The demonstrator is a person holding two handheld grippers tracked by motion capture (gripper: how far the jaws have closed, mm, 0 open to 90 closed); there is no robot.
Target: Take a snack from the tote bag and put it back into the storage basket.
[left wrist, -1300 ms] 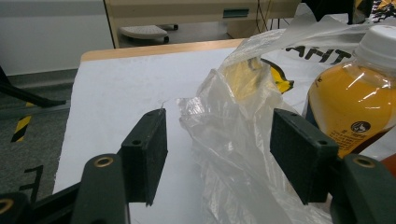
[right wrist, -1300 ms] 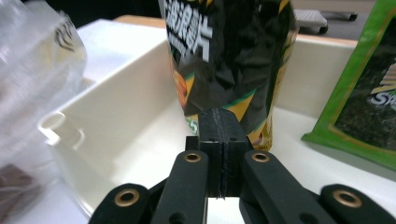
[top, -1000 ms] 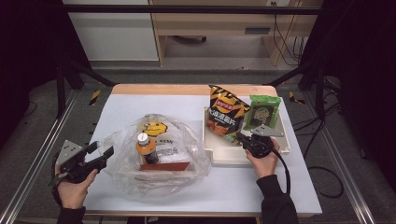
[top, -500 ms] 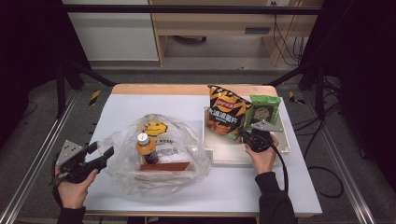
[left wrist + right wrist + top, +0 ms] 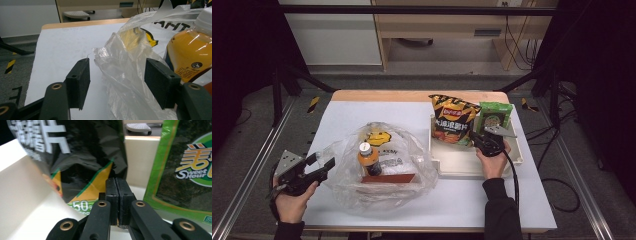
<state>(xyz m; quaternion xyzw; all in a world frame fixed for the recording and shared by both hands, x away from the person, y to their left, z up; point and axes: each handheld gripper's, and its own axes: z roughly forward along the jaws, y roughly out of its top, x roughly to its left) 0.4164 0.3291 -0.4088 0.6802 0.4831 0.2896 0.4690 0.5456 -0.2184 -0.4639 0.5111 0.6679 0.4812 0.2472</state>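
At the lower left of the high view, the left gripper (image 5: 323, 166) is held spread around the edge of the clear bag (image 5: 382, 172), not pinching it. At the right, in the white tray (image 5: 462, 167), the right gripper (image 5: 475, 138) is pressed together, empty, at the chips bag (image 5: 453, 120). Chips are probably picked next; its jaws must be spread first.

A clear plastic bag (image 5: 382, 172) lies crumpled on the white table, printed with a yellow face; its loose edge rises between the left gripper's jaws. A black-and-orange chip bag (image 5: 453, 120) stands upright, leaning in the white tray beside a green snack packet.
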